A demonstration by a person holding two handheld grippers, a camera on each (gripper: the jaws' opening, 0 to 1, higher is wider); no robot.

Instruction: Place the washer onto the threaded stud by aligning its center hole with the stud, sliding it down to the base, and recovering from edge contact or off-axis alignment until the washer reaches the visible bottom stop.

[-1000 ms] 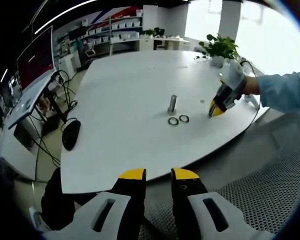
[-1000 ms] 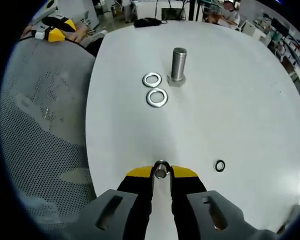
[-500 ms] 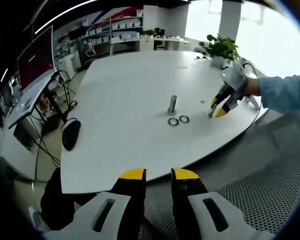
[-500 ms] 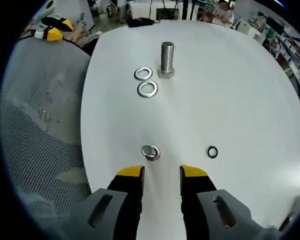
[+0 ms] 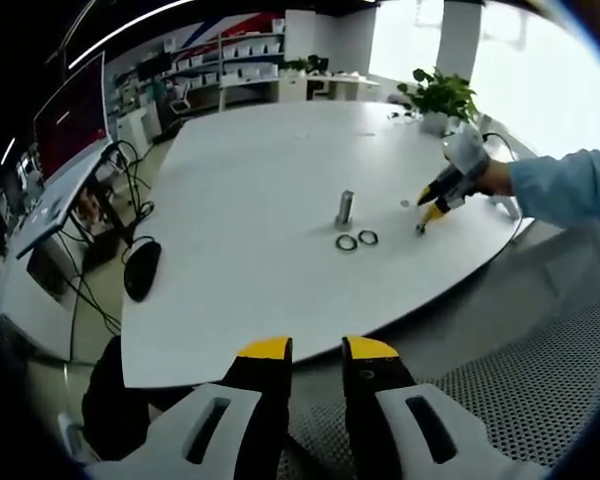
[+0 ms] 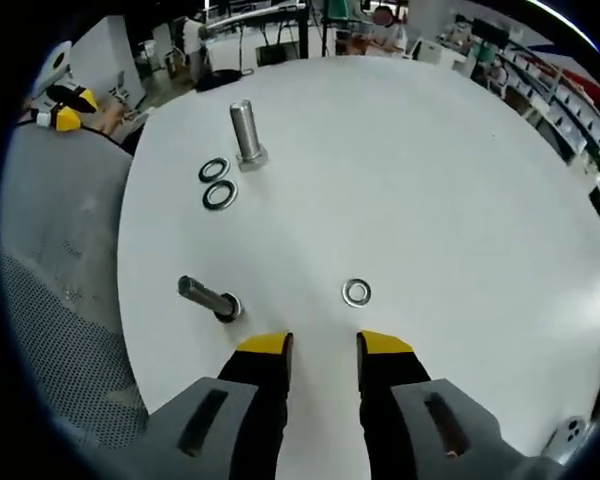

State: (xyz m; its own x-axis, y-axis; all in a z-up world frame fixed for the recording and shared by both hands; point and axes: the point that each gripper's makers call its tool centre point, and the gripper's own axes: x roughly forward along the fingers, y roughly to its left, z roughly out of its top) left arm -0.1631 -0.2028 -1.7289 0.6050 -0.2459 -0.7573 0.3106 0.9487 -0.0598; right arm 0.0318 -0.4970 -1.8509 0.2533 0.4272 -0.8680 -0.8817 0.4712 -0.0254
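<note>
Right gripper [image 6: 322, 345] released, small silver washer [image 6: 356, 293] at 12 o'clock. Left gripper [image 5: 317, 350] parted, grasping nothing. Upright grey threaded stud [image 6: 246, 133] at 11 o'clock.

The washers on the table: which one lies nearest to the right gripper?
The lone washer, just ahead of the right gripper. The two other washers lie together far off, beside the upright stud.

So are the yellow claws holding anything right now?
No, nothing. The right gripper is open over the bare white table, beside a small washer and a lying bolt. The left gripper hangs empty off the table's edge.
</note>
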